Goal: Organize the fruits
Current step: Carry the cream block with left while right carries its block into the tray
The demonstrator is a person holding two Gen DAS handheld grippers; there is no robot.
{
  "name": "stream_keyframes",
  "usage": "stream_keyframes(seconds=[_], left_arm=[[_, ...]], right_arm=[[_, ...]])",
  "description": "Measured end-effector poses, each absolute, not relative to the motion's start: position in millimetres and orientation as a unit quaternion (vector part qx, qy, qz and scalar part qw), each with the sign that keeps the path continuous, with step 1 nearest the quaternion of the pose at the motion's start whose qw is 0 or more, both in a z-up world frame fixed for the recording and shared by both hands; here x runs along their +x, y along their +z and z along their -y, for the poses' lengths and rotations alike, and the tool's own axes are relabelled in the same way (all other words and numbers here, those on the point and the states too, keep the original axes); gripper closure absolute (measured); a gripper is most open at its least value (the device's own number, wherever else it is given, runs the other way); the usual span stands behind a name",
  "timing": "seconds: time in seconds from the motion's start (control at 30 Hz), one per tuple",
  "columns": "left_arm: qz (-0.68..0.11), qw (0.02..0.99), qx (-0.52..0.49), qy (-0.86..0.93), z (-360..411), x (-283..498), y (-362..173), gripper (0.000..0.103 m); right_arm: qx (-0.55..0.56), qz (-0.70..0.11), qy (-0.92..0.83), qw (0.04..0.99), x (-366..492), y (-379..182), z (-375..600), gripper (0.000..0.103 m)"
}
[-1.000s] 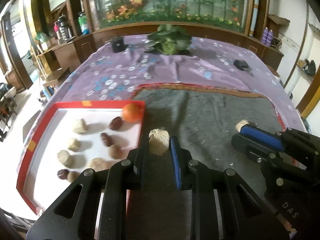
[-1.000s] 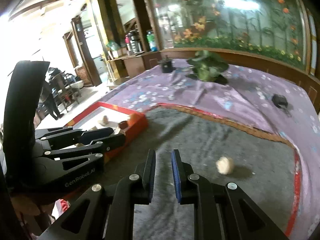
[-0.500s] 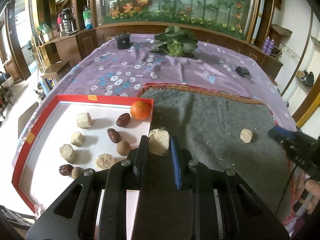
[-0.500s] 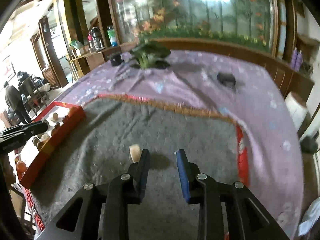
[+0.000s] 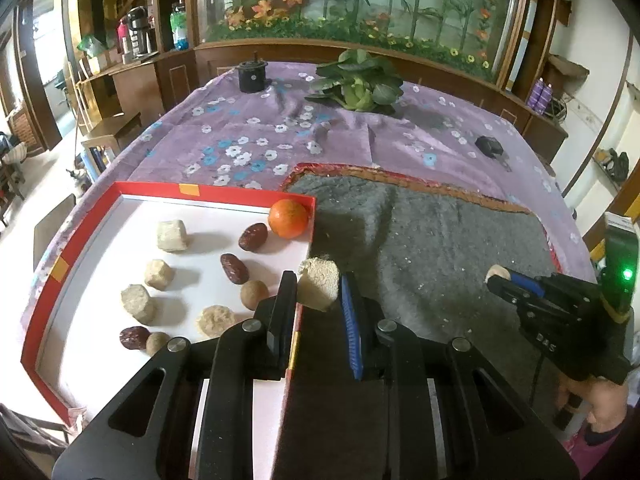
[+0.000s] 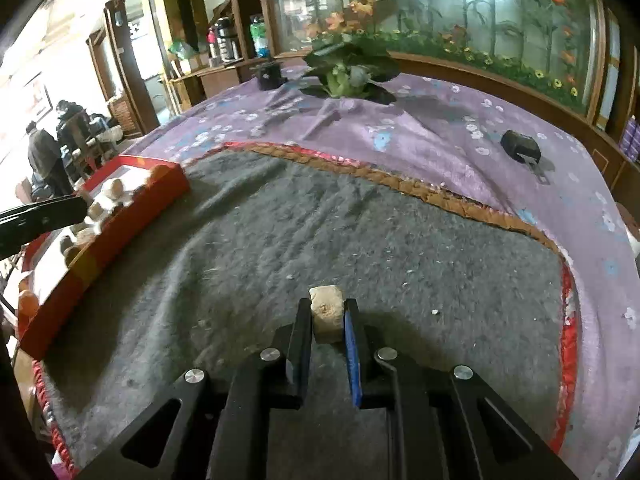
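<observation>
My left gripper (image 5: 318, 294) is shut on a pale tan fruit chunk (image 5: 319, 289) and holds it over the right rim of the red-edged white tray (image 5: 208, 192). In the tray lie an orange (image 5: 288, 218), dark red dates (image 5: 234, 267) and several tan chunks (image 5: 171, 235). My right gripper (image 6: 328, 318) is shut on another tan chunk (image 6: 327, 313) low over the grey felt mat (image 6: 280, 240). It also shows at the right of the left wrist view (image 5: 498, 276). The tray shows at the left of the right wrist view (image 6: 132, 208).
The mat lies on a purple flowered cloth (image 5: 256, 140). At the back stand a leafy green plant (image 5: 358, 84) and a black cylinder (image 5: 252, 76). A small black object (image 5: 489, 146) lies at the right. Wooden cabinets ring the table.
My right gripper moved onto the loose tan chunk on the mat and shut on it. My left gripper stayed shut on its chunk at the tray's right rim.
</observation>
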State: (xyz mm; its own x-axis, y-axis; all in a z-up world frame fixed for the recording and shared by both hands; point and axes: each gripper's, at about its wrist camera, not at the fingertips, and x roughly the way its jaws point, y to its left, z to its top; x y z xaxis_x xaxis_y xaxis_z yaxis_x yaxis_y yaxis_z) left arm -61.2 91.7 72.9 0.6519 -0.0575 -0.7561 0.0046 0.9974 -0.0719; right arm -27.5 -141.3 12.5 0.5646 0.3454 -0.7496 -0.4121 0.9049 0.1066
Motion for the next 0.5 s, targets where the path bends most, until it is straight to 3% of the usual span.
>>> stream_keyframes(seconds=[0.5], left_arm=[[-0.4,0.916,-0.017,0.041,-139.4,-95.5,80.3,0.082]], right_arm=[[-0.033,-0.367,0.332,0.868,-70.0,67.3,49.2,0.089]])
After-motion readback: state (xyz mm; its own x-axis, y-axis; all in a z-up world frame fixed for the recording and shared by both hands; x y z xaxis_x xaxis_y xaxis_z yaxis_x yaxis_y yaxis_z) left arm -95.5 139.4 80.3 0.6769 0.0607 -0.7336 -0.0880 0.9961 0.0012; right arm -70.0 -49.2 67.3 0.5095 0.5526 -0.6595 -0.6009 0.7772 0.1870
